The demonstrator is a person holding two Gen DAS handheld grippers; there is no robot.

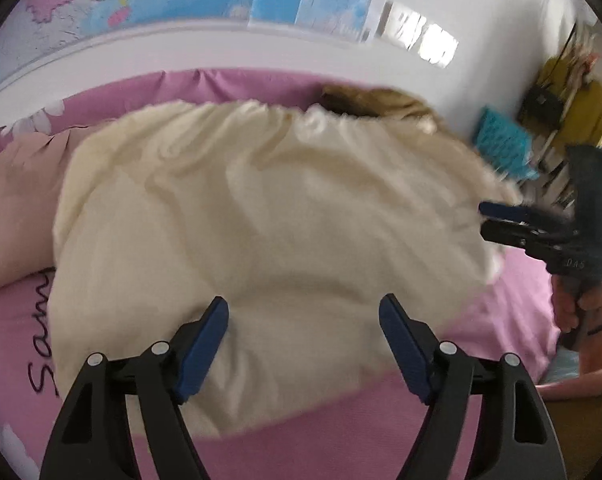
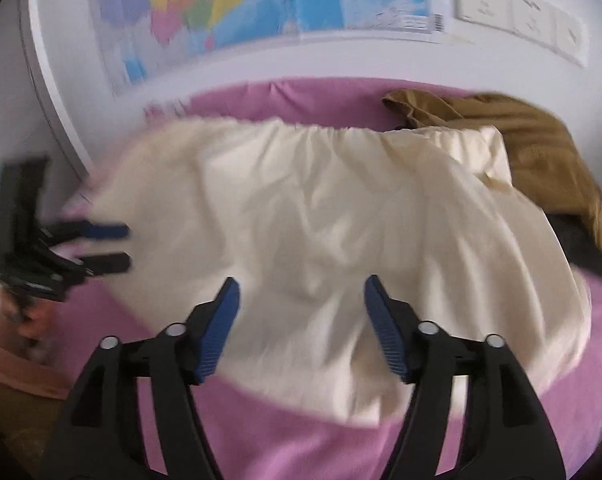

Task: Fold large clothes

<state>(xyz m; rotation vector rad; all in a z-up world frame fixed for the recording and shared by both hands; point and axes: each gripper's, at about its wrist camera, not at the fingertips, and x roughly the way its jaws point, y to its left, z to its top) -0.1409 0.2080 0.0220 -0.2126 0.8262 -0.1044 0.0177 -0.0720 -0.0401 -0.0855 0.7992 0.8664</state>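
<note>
Left wrist view | we see cream garment (image 1: 261,208) on the bed (image 1: 341,432) ahead of both claws | left claw (image 1: 303,344) gaping, empty | right claw (image 2: 301,328) gaping, empty

Pink bedsheet (image 2: 301,432), printed lettering and flowers; coloured wall map (image 2: 229,4); white wall sockets (image 2: 517,12); brown garment (image 2: 541,148), crumpled, at the far edge of the bed.

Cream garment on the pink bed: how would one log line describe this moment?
cream garment: spread on pink sheet | left gripper: open, empty | right gripper: open, empty | brown garment: behind, unfolded
</note>
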